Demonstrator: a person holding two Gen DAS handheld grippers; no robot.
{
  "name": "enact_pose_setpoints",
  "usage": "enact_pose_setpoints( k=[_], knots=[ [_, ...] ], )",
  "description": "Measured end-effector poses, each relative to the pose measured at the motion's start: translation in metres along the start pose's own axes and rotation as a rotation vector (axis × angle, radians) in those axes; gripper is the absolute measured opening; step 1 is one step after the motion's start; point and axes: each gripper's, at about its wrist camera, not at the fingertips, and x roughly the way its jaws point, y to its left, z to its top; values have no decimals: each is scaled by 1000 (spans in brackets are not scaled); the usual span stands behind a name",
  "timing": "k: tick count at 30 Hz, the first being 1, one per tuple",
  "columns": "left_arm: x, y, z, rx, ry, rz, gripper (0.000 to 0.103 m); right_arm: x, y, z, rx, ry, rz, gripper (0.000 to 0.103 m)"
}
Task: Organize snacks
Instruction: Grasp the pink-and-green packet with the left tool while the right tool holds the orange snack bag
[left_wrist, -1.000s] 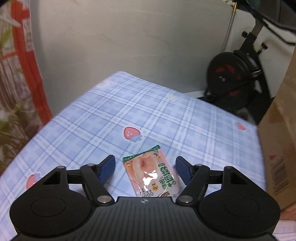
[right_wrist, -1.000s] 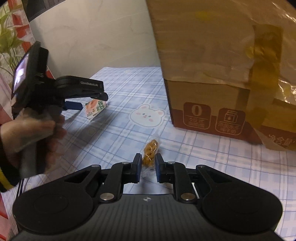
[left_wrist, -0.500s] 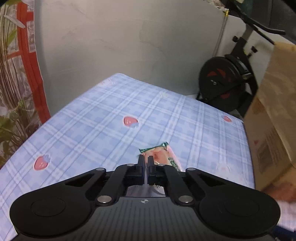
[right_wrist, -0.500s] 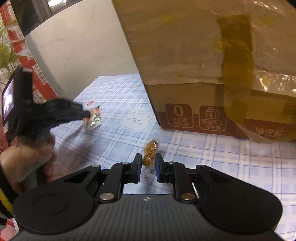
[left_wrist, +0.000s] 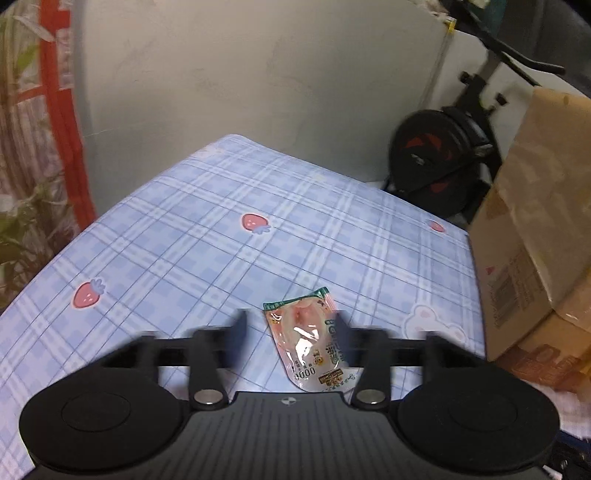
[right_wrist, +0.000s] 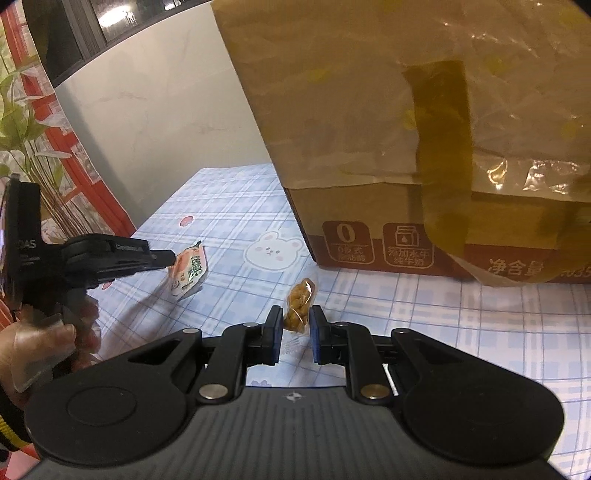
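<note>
Two snack packets (right_wrist: 188, 271) lie before the box (right_wrist: 406, 129).

Bench (left_wrist: 177, 229), checked blue cloth: open surface across the left and far side, passable.
Cardboard box (right_wrist: 424, 147): tall, taped, closes off the right side; its flap leans out over the bench.
Wall (left_wrist: 240, 74): bounds the far edge.
Exercise bike (left_wrist: 439, 155): beyond the far right corner, off the bench.
Pink snack packet (left_wrist: 310, 347) and brown snack pouch (right_wrist: 300, 306): low items near the front, apart from each other.
Left tool (right_wrist: 162, 256): reaches in from the left beside the packet.
</note>
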Motion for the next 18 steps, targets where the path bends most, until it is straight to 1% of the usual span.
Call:
enact_pose_setpoints(
  k=[3,5,7,9,11,12,13,14,15,18],
  knots=[
    [8,-13,0,-29,4,48,61,1,-2,0,9,0,4,17],
    [14,-25,0,-22,-2,80,61,0,-4,-1,15,1,7,17],
    [25,-39,-3,-1,12,165,60,1,-7,-1,20,3,9,17],
    [29,-49,-4,16,-6,219,61,0,-10,-1,24,4,9,17],
    [30,-52,-5,1,-18,234,58,-2,-13,-1,29,1,5,17],
    [30,-53,-6,1,-23,227,50,-4,-15,-1,34,-1,2,17],
    [28,-54,-6,15,-29,222,35,-5,-18,0,38,-2,0,17],
    [28,-56,-8,40,-32,223,32,-6,-20,0,43,-3,-3,17],
    [25,-56,-9,50,-32,218,27,-7,-21,-1,47,-5,-5,17],
    [15,-48,-15,40,-37,166,19,-9,-25,0,56,-11,-9,17]
  ],
)
